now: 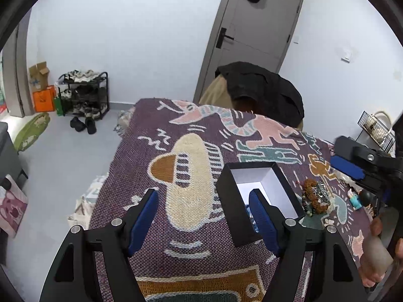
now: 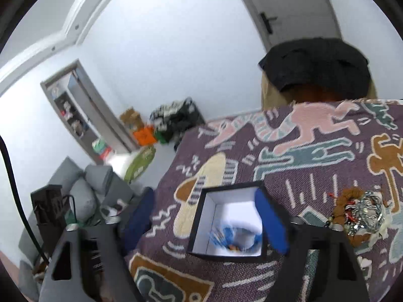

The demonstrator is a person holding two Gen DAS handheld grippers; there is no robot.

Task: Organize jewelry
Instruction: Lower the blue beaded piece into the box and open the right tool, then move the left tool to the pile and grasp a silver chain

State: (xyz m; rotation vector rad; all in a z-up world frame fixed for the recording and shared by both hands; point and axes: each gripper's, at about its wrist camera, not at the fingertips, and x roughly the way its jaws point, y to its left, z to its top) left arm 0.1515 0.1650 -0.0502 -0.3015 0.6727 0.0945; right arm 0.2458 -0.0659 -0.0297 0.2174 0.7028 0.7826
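Observation:
A black box with a white inside (image 1: 259, 191) stands open on the patterned purple blanket (image 1: 156, 226). In the right wrist view the box (image 2: 231, 221) holds a blue beaded piece (image 2: 221, 236) on its floor. A heap of jewelry (image 1: 316, 196), brown beads and silver chain, lies right of the box; it also shows in the right wrist view (image 2: 360, 214). My left gripper (image 1: 205, 198) is open and empty, its right finger at the box's near wall. My right gripper (image 2: 206, 206) is open and empty above the box. It also shows at the right edge of the left wrist view (image 1: 352, 166).
A small figurine (image 1: 355, 198) lies past the jewelry heap. A chair draped with a black jacket (image 1: 262, 85) stands behind the table. A shoe rack (image 1: 84, 93) and boxes are at the far wall. A grey sofa with cushions (image 2: 83, 191) is left of the table.

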